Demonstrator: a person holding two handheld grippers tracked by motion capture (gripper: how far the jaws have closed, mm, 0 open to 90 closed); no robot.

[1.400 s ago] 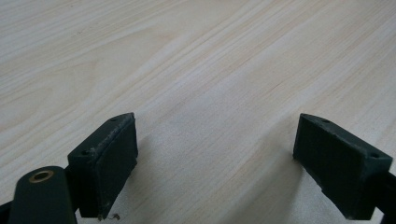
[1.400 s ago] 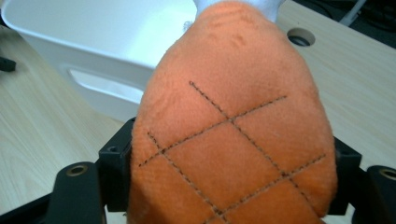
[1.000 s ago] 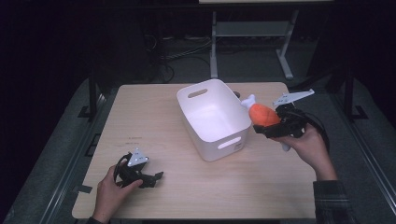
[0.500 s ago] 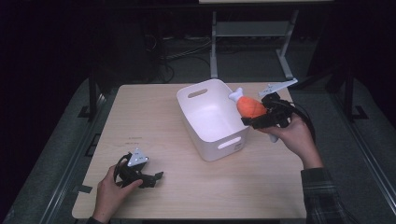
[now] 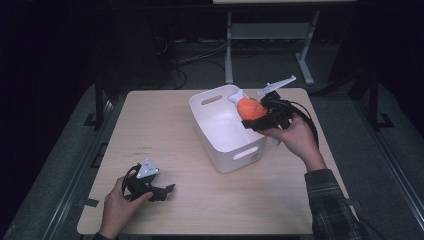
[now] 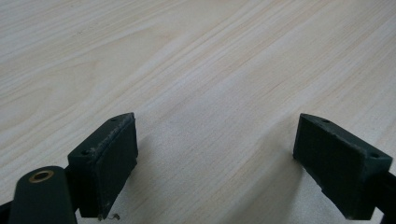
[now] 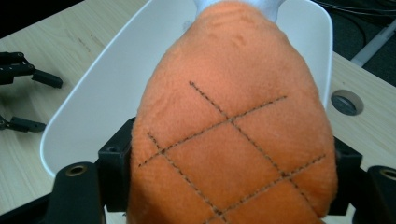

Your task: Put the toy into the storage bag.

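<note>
I am looking down on the wooden table [image 5: 200, 130], pale grain running its length, dark floor all round. On it, right of centre, the white bin [image 5: 220, 132] is sitting at an angle, a slot handle showing in its far wall and another in its near wall.

My right gripper [image 5: 260, 117] is hanging above the bin's right rim, the hand behind it over the table's right side. Its jaws are standing fairly wide and pressing on both flanks of the orange plush toy [image 5: 250, 107]; in the right gripper view that toy [image 7: 233, 135] is bulging between the black jaws, crossed stitching on its face, a white end pointing away over the bin's hollow [image 7: 112, 93]. So the toy is clamped in the air, over the bin's right edge, touching neither bin nor table as far as I can tell.

My left gripper [image 5: 162, 191] is resting low on the near left part of the table, well apart from the bin. In the left gripper view its pads [image 6: 109, 158] are standing wide apart, bare wood between them, nothing gripped.
</note>
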